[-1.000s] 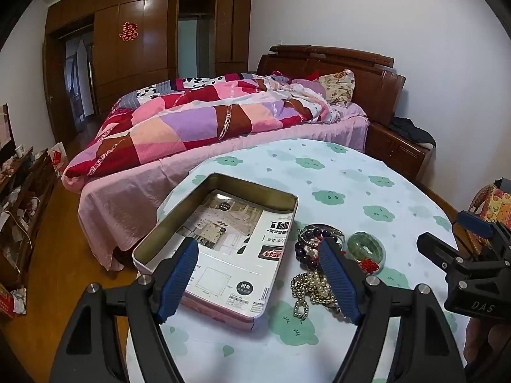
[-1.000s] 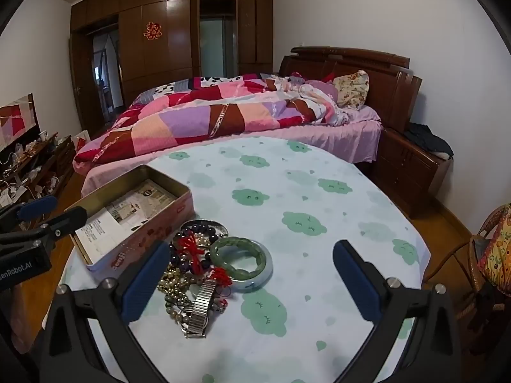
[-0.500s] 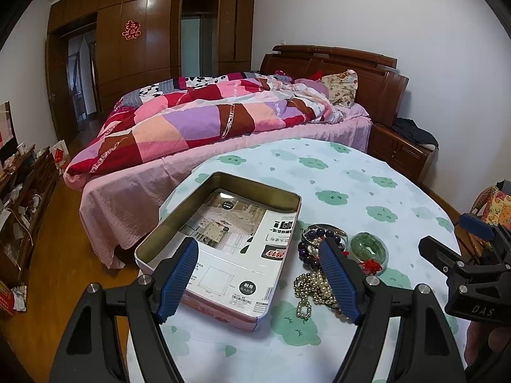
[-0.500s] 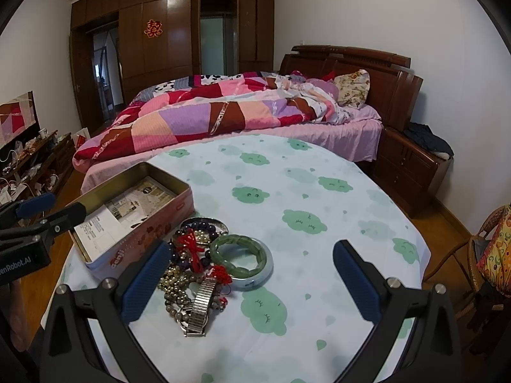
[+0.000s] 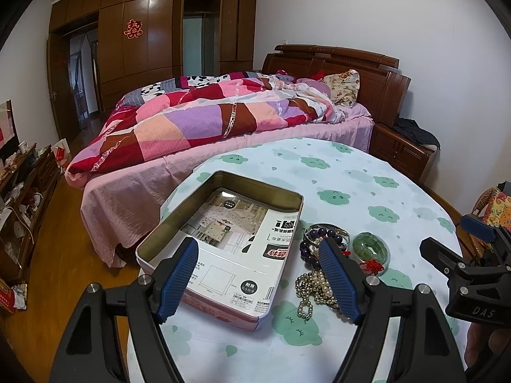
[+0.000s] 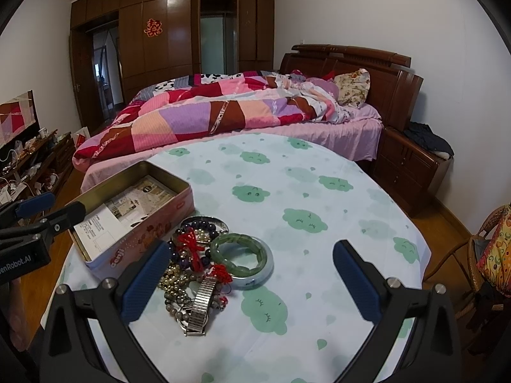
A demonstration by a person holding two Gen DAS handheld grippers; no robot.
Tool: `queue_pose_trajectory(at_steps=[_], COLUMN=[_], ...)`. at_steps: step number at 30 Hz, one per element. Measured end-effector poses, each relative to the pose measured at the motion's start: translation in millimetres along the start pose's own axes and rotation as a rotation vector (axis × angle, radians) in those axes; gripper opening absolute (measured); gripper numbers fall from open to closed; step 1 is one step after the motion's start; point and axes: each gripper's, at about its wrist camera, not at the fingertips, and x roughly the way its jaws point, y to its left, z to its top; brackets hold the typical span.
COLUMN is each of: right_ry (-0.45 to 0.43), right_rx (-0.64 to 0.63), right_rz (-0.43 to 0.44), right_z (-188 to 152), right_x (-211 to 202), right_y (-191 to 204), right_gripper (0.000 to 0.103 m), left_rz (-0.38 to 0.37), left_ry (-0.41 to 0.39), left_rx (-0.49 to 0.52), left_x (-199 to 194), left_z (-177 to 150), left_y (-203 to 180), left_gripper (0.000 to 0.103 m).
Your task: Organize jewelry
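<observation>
A heap of jewelry lies on the table: a green jade bangle [image 6: 241, 257], purple beads [image 6: 198, 227], a red knot [image 6: 190, 245], a pearl strand [image 6: 175, 282] and a metal watch band [image 6: 199, 306]. The bangle [image 5: 370, 247] and pearl strand [image 5: 314, 284] also show in the left wrist view. An open tin box [image 5: 223, 245] with a paper inside stands left of the heap; it also shows in the right wrist view [image 6: 134, 210]. My left gripper [image 5: 260, 274] is open above the box's near end. My right gripper [image 6: 249, 279] is open above the heap's right side.
The round table [image 6: 319, 198] has a cloud-print cloth. A bed [image 6: 239, 108] with a patchwork quilt stands behind it. A nightstand [image 6: 412, 169] is at the right, a wicker chair [image 6: 479, 255] at the far right, a cluttered low cabinet [image 5: 22, 198] at the left.
Both views have shifted slightly, as both grippers drew back and up a little. Nothing on the table has moved. Both grippers stay open.
</observation>
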Motion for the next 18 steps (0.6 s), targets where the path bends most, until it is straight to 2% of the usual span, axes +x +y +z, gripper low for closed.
queue_pose_trajectory(at_steps=[18], right_ry=[0.007], right_rx=[-0.002], right_rz=[0.001], right_z=[-2.1], right_x=[2.8], right_y=[0.2], right_gripper=[0.103], left_rz=[0.004], left_ry=[0.002], left_rx=[-0.004], left_x=[3.8], left_z=[-2.6], left_y=[1.3], left_gripper=[0.078])
